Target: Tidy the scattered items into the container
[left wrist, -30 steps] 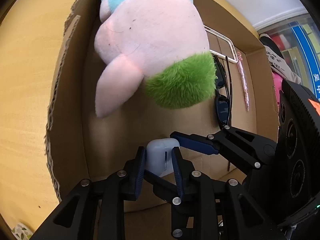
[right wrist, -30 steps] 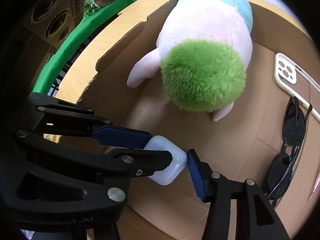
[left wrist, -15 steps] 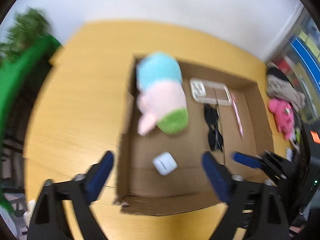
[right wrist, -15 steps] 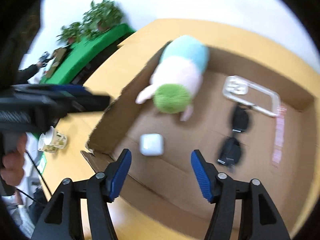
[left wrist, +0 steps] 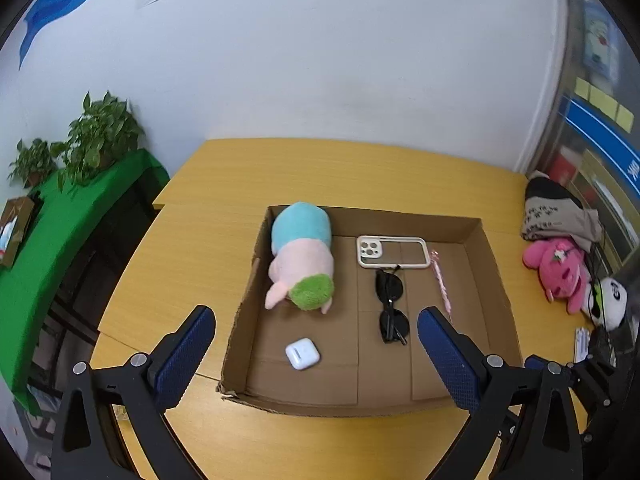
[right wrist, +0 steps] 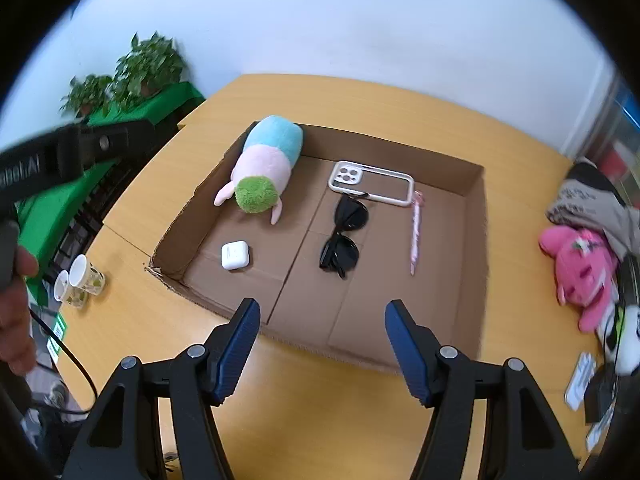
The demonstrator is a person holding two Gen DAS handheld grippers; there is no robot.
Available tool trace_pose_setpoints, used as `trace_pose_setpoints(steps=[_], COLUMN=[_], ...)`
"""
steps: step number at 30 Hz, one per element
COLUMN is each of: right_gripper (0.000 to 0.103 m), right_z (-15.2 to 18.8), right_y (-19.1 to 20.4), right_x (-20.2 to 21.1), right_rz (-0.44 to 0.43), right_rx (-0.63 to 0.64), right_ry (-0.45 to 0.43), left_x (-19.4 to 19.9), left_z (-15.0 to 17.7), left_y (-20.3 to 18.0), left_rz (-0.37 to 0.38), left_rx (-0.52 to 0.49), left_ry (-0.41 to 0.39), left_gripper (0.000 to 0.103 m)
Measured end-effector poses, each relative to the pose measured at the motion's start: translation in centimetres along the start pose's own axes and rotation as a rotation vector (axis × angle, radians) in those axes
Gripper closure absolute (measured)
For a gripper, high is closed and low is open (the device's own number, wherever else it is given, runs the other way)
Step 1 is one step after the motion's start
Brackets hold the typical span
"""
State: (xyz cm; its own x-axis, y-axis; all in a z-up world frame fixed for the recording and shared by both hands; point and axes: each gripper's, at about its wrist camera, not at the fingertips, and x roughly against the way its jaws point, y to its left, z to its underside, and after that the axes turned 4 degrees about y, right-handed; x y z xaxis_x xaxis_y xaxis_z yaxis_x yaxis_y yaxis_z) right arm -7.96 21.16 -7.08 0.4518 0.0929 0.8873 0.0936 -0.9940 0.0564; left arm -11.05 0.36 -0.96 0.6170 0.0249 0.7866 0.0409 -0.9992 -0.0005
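Note:
A shallow cardboard box [left wrist: 496,280] [right wrist: 478,216] lies on the yellow table. Inside it are a blue, pink and green plush [left wrist: 302,256] [right wrist: 266,164], a white earbud case [left wrist: 303,354] [right wrist: 235,255], black sunglasses [left wrist: 390,304] [right wrist: 344,232], a clear phone case [left wrist: 394,252] [right wrist: 372,182] and a pink pen [left wrist: 442,284] [right wrist: 416,232]. My left gripper [left wrist: 316,316] hangs wide open above the box's near edge, holding nothing. My right gripper [right wrist: 322,306] is also open and empty, above the front wall.
On the table right of the box lie a pink plush [left wrist: 560,272] [right wrist: 580,268], a panda toy [left wrist: 610,304] and a grey bag [left wrist: 560,212]. Two paper cups [right wrist: 80,280] lie at the left edge. Potted plants [left wrist: 100,136] stand on a green-covered shelf beyond.
The left gripper opened and let go of the earbud case, which now lies on the box floor. Both grippers rose up and back out of the box.

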Motion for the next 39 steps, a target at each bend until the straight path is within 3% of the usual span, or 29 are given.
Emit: trace_pose_setpoints(steps=[18, 39], right_gripper=[0.038, 0.038], right_z=[4.5, 4.3], right_y=[-2.5, 2.5], right_x=[6.0, 7.1], right_rz=[0.000, 0.146], right_rx=[-0.056, -0.085], right_ry=[-0.037, 0.011], left_x=[6.8, 4.4], left_z=[4.9, 5.8], left_y=[-3.6, 1.4], left_rz=[-0.071, 0.057], left_rx=[-0.035, -0.075], left_ry=[0.005, 0.050], left_gripper=[0.000, 0.000])
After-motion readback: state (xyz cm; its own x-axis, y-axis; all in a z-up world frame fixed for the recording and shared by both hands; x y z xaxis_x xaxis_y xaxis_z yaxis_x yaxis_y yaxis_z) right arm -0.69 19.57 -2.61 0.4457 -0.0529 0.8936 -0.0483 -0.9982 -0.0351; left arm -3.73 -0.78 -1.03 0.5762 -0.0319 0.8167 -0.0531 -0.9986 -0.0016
